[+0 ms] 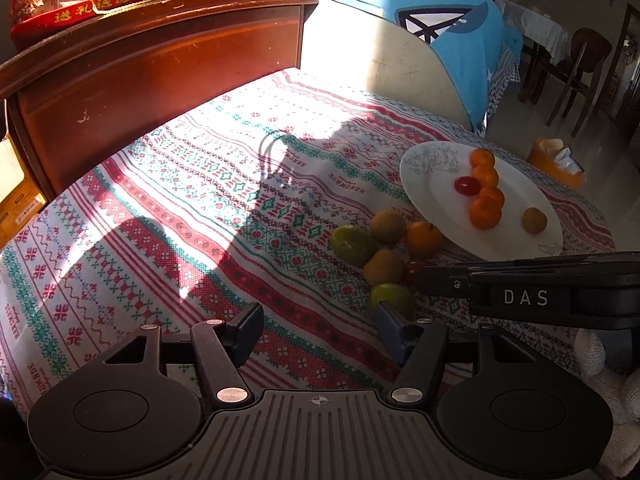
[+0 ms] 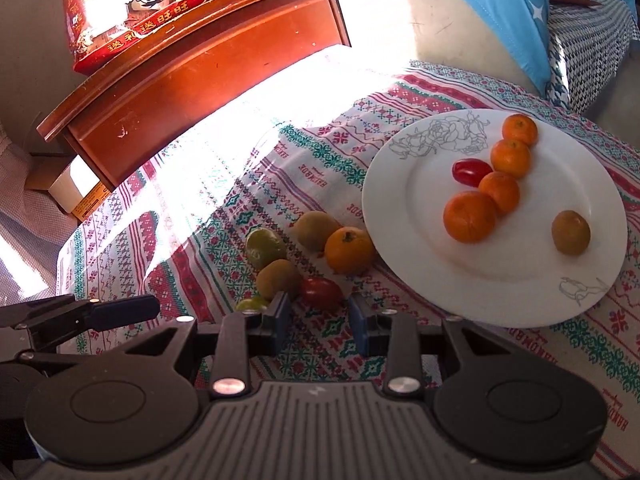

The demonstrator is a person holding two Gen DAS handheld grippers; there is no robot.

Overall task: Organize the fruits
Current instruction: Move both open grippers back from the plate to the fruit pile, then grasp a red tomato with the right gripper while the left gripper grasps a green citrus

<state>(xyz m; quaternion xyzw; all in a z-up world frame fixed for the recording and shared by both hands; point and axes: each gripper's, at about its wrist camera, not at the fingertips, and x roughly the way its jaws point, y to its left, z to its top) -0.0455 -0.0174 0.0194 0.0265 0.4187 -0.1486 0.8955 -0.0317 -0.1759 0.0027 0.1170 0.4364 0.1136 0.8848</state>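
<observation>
While its jaws gape empty, the right gripper (image 2: 320,316) nears—not touching—the red tomato (image 2: 321,292).

- White plate (image 2: 400,216) with a grey line-drawn rose.
- Orange mandarins (image 2: 469,216), a red tomato (image 2: 471,171) and a brown kiwi (image 2: 571,232) on it.
- Tablecloth (image 2: 224,208) on the tabletop: white, banded with red and green cross-stitch motifs.
- Reddish-brown wooden cabinet (image 2: 208,64).
- Blue cushion (image 1: 460,44).

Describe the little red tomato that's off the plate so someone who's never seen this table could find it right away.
Find the white plate on the patterned tablecloth. Just off its near-left rim lies a cluster of loose fruit; the red tomato is nearest the right gripper. It is the only red, glossy one there: its neighbours are orange, green or brownish.
</observation>
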